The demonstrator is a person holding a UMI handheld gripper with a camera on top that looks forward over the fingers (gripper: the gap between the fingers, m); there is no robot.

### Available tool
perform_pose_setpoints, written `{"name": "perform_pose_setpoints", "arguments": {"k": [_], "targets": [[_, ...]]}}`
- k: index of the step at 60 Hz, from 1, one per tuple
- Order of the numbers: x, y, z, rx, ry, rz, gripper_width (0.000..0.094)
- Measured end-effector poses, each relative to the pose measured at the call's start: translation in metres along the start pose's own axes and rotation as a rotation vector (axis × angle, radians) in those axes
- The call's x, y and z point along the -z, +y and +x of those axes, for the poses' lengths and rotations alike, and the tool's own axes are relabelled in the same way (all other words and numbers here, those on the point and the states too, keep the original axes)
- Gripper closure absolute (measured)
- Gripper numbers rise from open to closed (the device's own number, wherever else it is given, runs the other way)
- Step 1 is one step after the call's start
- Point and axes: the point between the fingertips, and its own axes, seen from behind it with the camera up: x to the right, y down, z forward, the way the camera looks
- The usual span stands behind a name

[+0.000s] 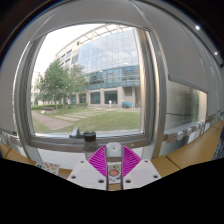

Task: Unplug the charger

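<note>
One charger (114, 151): you have a small white block sitting between your fingers, just above the magenta pads (99, 161).
Gripper (113, 170): your fingers close in on the white block from both sides, pinching it.
Sill (60, 140): it runs just beyond your fingertips.
Window (90, 75): beyond it you see lawn, trees and a glass building.
Wooden table (205, 148): it lies off to the side.

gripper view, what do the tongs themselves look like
The tongs have two pale, whitish fingers, each with a magenta pad on its inner face. The pads bear a ribbed, striped texture. A small light-coloured block sits between them. No cables or sleeve show.
</note>
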Motion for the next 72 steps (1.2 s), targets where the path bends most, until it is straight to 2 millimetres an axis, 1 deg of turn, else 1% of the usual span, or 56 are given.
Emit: {"name": "perform_pose_setpoints", "arguments": {"k": [2, 3, 4, 5, 8, 13, 14, 15, 18, 19, 24, 25, 26, 31, 34, 38, 47, 52, 54, 59, 63, 65, 72], "targets": [[0.003, 0.006, 0.016, 0.01, 0.019, -0.019, 0.0785], [0.003, 0.009, 0.022, 0.005, 0.03, 0.0, 0.0786], [0.002, 0.023, 0.029, 0.011, 0.032, -0.031, 0.0786], [-0.005, 0.026, 0.038, 0.01, 0.033, -0.037, 0.0786], [-0.015, 0.054, 0.049, 0.007, 0.023, -0.098, 0.0786], [-0.031, 0.099, 0.059, -0.009, -0.011, -0.185, 0.0785], [-0.03, 0.115, 0.059, -0.011, -0.012, -0.196, 0.0785], [-0.034, 0.118, 0.06, -0.015, -0.02, -0.211, 0.0786], [-0.041, 0.139, 0.06, -0.025, -0.048, -0.255, 0.0785], [-0.041, 0.161, 0.059, -0.024, -0.054, -0.268, 0.0777], [-0.048, 0.187, 0.055, -0.041, -0.103, -0.337, 0.0774], [-0.05, 0.198, 0.054, -0.044, -0.111, -0.348, 0.0775], [-0.05, 0.204, 0.054, -0.045, -0.117, -0.356, 0.0775], [-0.054, 0.225, 0.053, -0.039, -0.144, -0.393, 0.0775], [-0.056, 0.237, 0.048, -0.044, -0.163, -0.414, 0.0774], [-0.056, 0.246, 0.042, -0.059, -0.188, -0.429, 0.0766], [-0.057, 0.263, 0.039, -0.066, -0.206, -0.464, 0.0721], [-0.059, 0.264, 0.038, -0.083, -0.207, -0.46, 0.0679], [-0.059, 0.265, 0.04, -0.086, -0.196, -0.464, 0.0656], [-0.059, 0.265, 0.048, -0.078, -0.16, -0.47, 0.0556], [-0.056, 0.258, 0.054, -0.066, -0.136, -0.46, 0.0475], [-0.053, 0.25, 0.055, -0.058, -0.126, -0.443, 0.0434], [-0.03, 0.209, 0.052, -0.041, -0.089, -0.359, 0.0328]]}}
